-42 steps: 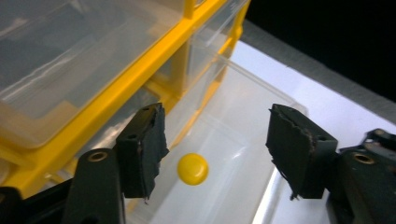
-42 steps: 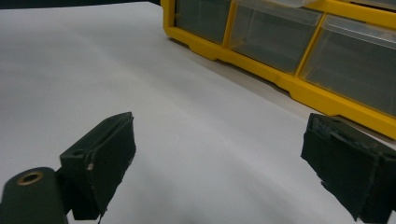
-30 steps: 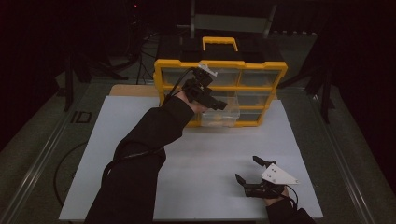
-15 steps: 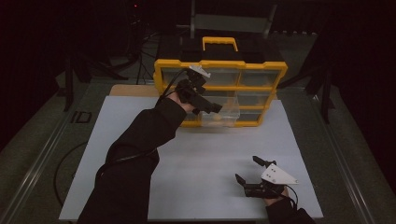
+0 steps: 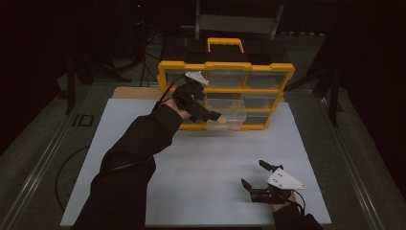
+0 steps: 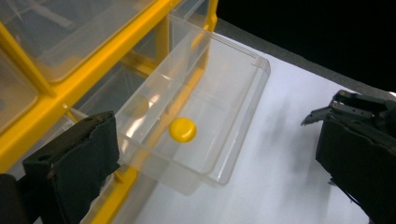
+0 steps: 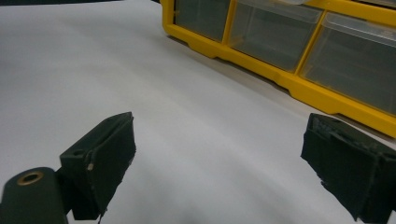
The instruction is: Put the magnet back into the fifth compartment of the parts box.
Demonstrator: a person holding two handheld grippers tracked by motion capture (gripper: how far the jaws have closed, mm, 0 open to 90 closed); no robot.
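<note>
A small round yellow disc (image 6: pixel 182 129) is seen lying in the pulled-out clear plastic drawer (image 6: pixel 233 116) of the yellow organiser cabinet (image 5: pixel 225 72). The left tool (image 6: pixel 210 154) is held wide open and empty above it; the right tool (image 7: pixel 224 172), likewise spread and empty, is rested low over the white worktop (image 5: pixel 215 158).

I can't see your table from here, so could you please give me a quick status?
Both grippers open: left over the pulled-out drawer, right idle on the mat. Yellow disc in the drawer. Nothing in the way.
</note>
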